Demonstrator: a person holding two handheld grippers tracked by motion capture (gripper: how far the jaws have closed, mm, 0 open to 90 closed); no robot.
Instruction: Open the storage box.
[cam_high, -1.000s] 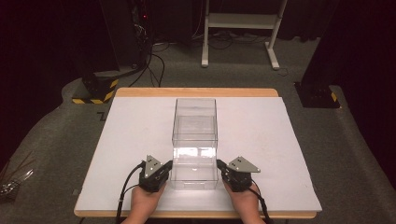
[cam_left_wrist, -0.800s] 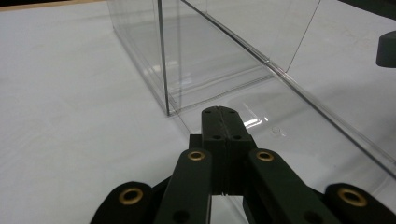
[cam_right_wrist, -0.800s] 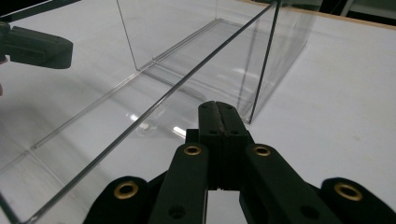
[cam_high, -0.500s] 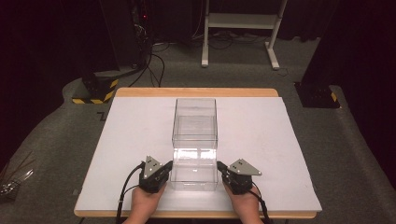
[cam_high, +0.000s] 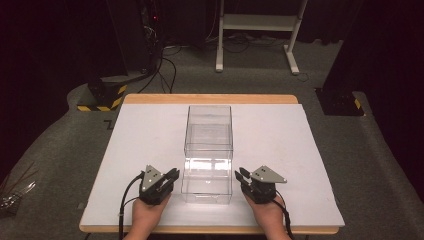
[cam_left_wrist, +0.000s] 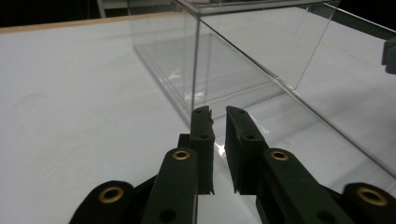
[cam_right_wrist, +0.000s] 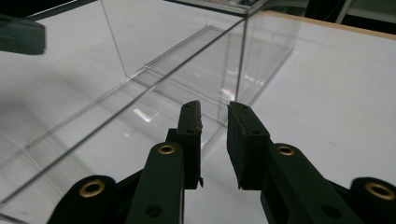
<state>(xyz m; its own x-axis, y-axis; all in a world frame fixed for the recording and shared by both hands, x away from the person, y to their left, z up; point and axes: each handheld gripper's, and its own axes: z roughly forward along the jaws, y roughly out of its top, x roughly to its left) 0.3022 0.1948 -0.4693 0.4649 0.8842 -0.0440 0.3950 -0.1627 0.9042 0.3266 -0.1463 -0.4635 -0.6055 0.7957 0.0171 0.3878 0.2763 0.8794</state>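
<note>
Both sets of jaws have just been opening a crack since a second ago, nothing between them; hands otherwise parked. Left gripper (cam_high: 173, 176) sits just left of the clear acrylic box (cam_high: 208, 150), right gripper (cam_high: 242, 176) just right of it, both at its near end and slightly parted, w/ a narrow gap. Box stands mid-table on the white tabletop (cam_high: 140, 145), long axis running near to far (open top, looks empty). Risk, as I read it: walls are slick and thin, so a pinch w/ jaws this narrow could miss the wall edge and shove the box sideways, or one-sided contact could skew it.
</note>
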